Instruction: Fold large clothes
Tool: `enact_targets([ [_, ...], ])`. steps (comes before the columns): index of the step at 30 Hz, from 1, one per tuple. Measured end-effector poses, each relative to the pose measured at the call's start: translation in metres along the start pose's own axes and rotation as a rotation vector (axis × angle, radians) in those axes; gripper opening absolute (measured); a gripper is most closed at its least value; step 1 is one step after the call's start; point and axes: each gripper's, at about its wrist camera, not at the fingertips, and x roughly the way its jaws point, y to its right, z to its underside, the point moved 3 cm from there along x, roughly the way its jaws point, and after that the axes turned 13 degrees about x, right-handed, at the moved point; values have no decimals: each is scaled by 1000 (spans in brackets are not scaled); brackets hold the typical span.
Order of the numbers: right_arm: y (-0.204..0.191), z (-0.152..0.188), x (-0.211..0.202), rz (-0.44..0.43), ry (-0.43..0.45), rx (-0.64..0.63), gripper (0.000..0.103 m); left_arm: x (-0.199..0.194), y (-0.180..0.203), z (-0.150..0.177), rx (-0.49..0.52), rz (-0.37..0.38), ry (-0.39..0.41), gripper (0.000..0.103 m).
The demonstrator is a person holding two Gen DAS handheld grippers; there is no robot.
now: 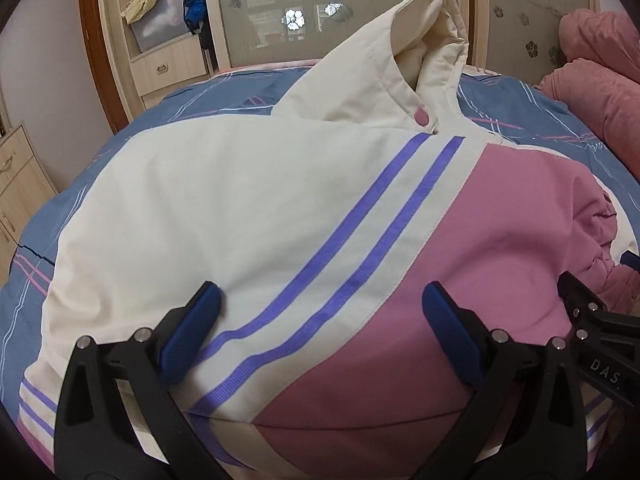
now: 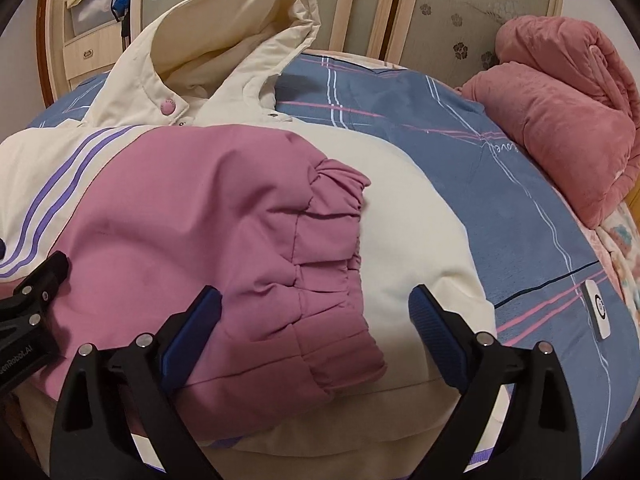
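Note:
A puffy cream and pink hooded jacket [image 1: 224, 216] with two purple stripes lies on the bed, its hood [image 1: 408, 52] standing up at the far end. A pink sleeve [image 2: 224, 216] is folded across the body, its gathered cuff [image 2: 336, 264] on the cream part. My left gripper [image 1: 320, 304] is open, fingers wide apart just above the striped sleeve. My right gripper [image 2: 314, 308] is open, fingers either side of the cuff, holding nothing. The right gripper also shows at the right edge of the left wrist view [image 1: 592, 320].
The bed has a blue sheet [image 2: 500, 184] with pink and white lines. A rolled pink blanket [image 2: 560, 120] lies at the right. A small white tag-like object [image 2: 598, 308] rests on the sheet. A wardrobe [image 1: 168, 52] with drawers stands behind.

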Motion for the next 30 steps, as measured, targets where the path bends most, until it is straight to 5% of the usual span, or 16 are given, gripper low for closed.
enact_targets([
  [7, -2, -11, -36, -64, 76, 47, 96, -1, -2, 0, -9, 4, 16, 101],
  [11, -17, 5, -10, -13, -5, -43, 96, -2, -2, 0, -11, 3, 21, 101],
  [18, -16, 5, -6, -18, -14, -38, 99, -1, -1, 1, -8, 0, 20, 101],
  [23, -20, -1, -33, -8, 80, -36, 99, -2, -5, 3, -26, 19, 28, 101],
  [30, -18, 7, -5, -58, -27, 5, 101, 0, -5, 2, -23, 5, 19, 101],
])
